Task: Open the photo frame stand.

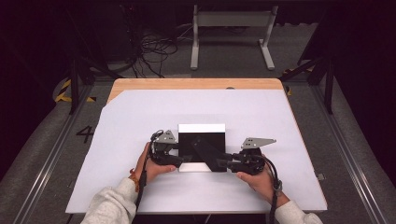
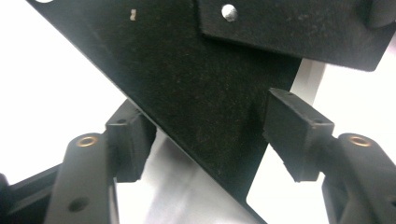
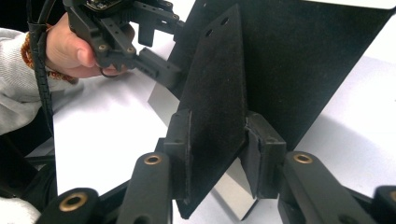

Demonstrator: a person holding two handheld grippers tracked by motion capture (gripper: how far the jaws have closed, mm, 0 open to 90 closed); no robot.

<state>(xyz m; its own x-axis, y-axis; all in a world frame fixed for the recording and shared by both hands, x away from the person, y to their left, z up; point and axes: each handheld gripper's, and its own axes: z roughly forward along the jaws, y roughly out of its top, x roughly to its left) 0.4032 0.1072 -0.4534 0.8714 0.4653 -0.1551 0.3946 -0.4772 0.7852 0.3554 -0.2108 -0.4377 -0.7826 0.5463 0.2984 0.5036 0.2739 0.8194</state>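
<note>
A black-backed picture frame with a pale rim lies back up on the white sheet. Its black easel stand angles toward the lower right. In the left gripper view the frame's near corner sits between the pads of my left gripper, one pad against each edge. That gripper is at the frame's lower left corner. My right gripper is shut on the narrow end of the stand, a pad on each side. It reaches in from the frame's lower right.
The white sheet covers most of a wooden table; bare sheet surrounds the frame on all sides. Beyond the far edge, a white metal stand and loose cables lie on the grey floor.
</note>
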